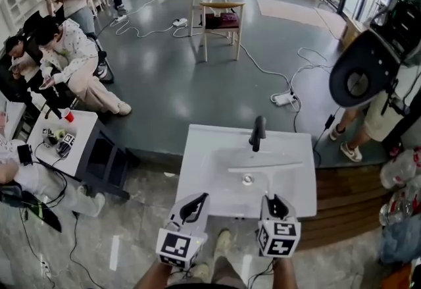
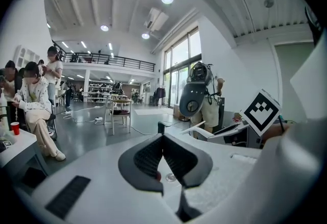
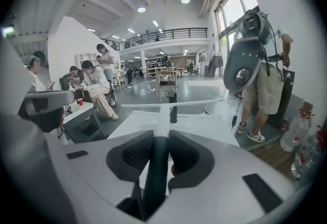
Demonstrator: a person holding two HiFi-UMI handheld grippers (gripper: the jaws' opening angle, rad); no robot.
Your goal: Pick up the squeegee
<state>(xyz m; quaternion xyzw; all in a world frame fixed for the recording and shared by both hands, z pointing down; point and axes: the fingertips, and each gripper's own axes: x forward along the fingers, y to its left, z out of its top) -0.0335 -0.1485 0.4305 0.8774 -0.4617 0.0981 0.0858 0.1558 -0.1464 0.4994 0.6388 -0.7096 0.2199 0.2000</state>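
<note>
The right tool point(image 3: 161, 136) is clenched on the squeegee point(image 3: 162, 113). Its two pads press the slim white handle from either side, and the handle runs straight out between them. At the far end is the long crossbar of the blade, which lies level and square to the handle. In the head view the squeegee point(image 1: 268, 172) hangs in the air over the sink point(image 1: 197, 169), short of the dark faucet point(image 1: 258, 133), and touches neither.

It looks light, with a stiff, thin, smooth plastic body. The only soft part is probably the rubber edge along the blade. Weight should be no trouble, but leverage may be: the wide head sits well ahead of the pads, so a loose grip could let it droop or twist about the handle. The handle is the right place to hold it, flat-on and firmly. A grip closer to the crossbar would steady it more. The blade edge is best left alone, since it would bend under the pads.

The left tool point(image 2: 163, 139) has its tips together with nothing between them. It hangs beside the right tool, over the near edge of the sink.
</note>
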